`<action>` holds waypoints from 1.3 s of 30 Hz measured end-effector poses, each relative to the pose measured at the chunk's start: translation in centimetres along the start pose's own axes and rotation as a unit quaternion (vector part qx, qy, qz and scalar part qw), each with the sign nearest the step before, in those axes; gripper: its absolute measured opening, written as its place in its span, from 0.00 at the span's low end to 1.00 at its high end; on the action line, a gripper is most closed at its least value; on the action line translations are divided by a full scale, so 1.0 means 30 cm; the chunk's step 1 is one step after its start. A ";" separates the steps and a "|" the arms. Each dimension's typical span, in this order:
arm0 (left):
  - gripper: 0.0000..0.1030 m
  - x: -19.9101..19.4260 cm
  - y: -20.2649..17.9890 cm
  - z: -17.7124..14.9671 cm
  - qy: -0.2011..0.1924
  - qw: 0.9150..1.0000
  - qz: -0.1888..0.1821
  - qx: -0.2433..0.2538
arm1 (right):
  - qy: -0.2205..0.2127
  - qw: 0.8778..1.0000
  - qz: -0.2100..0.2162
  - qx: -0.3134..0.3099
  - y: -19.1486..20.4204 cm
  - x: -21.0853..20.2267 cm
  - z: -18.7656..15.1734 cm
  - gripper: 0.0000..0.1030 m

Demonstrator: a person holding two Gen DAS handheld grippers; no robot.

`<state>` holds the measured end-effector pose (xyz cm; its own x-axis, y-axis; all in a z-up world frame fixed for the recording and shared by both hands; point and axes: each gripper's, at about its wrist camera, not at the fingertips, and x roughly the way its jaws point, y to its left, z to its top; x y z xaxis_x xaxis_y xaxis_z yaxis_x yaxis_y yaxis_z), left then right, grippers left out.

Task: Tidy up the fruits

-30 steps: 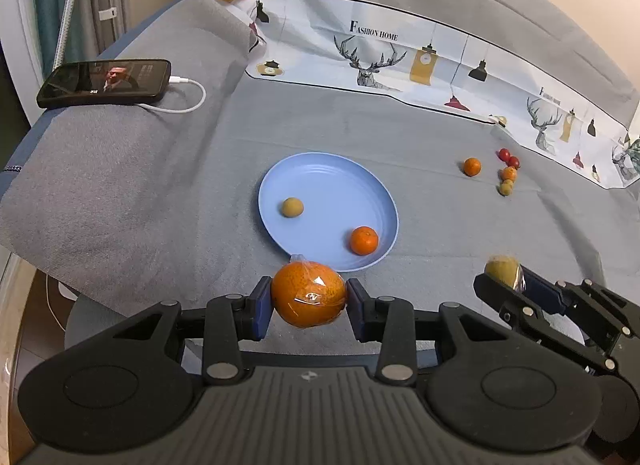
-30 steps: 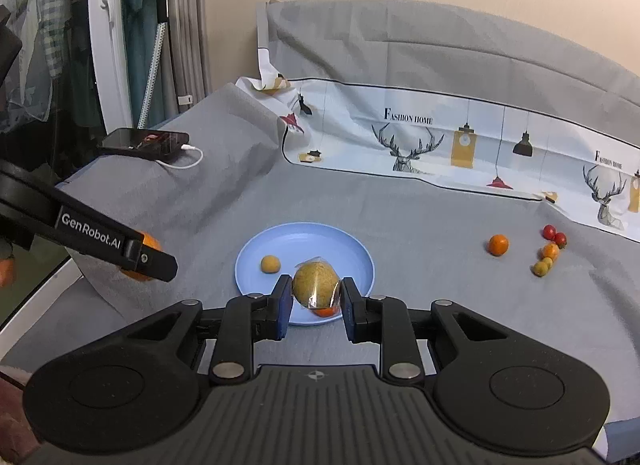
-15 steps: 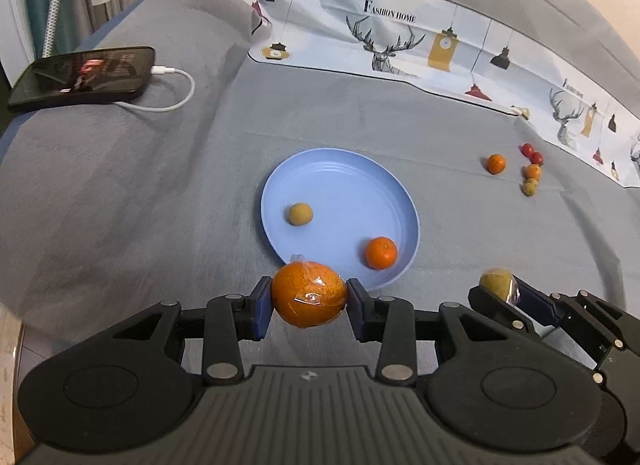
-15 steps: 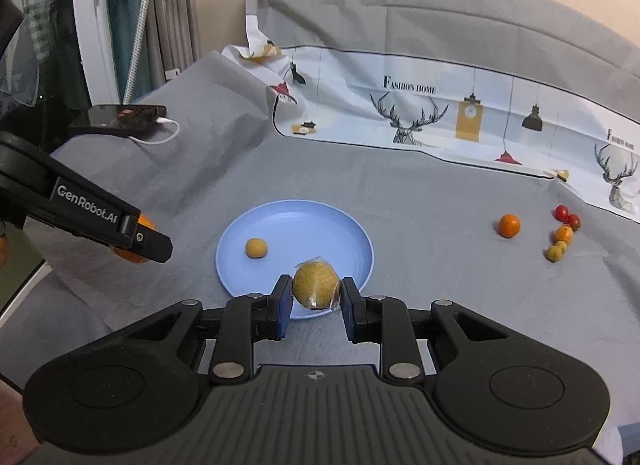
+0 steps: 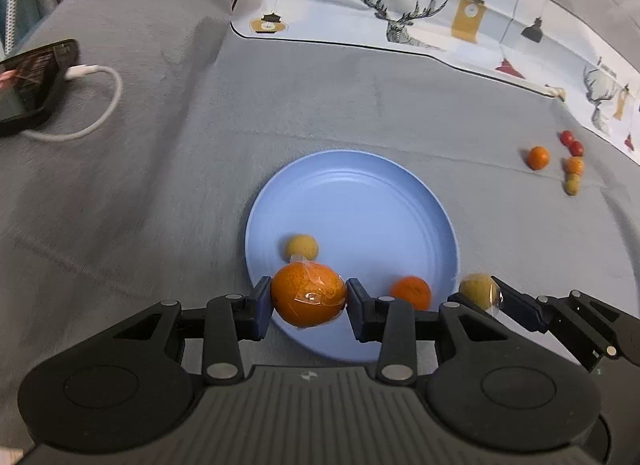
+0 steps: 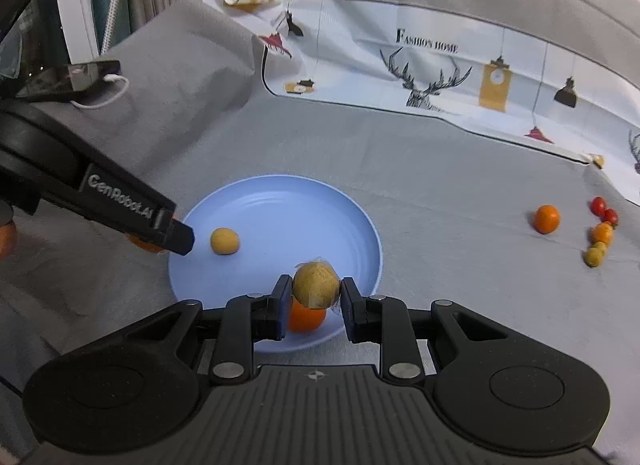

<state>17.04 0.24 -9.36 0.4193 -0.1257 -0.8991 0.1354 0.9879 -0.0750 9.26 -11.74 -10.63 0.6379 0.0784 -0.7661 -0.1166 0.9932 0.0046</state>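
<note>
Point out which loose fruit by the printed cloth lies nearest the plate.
The lone orange; it sits apart, on the plate side of the tomato cluster.

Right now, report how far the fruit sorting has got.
Done: two loose fruits lie on the blue plate, a small yellow fruit and a small orange.

In hand: the left tongs grip a wrapped orange over the plate's near edge; the right tongs grip a wrapped yellowish fruit above the plate.

Left: a cluster of small fruits sits on the grey cloth.
</note>
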 end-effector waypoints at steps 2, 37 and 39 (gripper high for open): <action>0.41 0.030 -0.005 0.018 0.001 1.000 0.006 0.003 | 0.005 1.000 0.002 0.000 -0.005 0.035 0.009 0.26; 1.00 -0.513 -0.049 -0.397 -0.103 0.994 0.035 -0.002 | -0.097 0.995 -0.015 -0.026 0.057 -0.531 -0.142 0.99; 1.00 -0.544 -0.060 -0.410 -0.114 0.993 0.033 0.004 | -0.109 0.993 -0.019 -0.030 0.058 -0.564 -0.151 0.99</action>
<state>-1.09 1.63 0.15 0.6199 -0.0790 -0.7807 0.1072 0.9941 -0.0155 -5.20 -11.73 -0.58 0.7912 0.0636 -0.6083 -0.1295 0.9895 -0.0648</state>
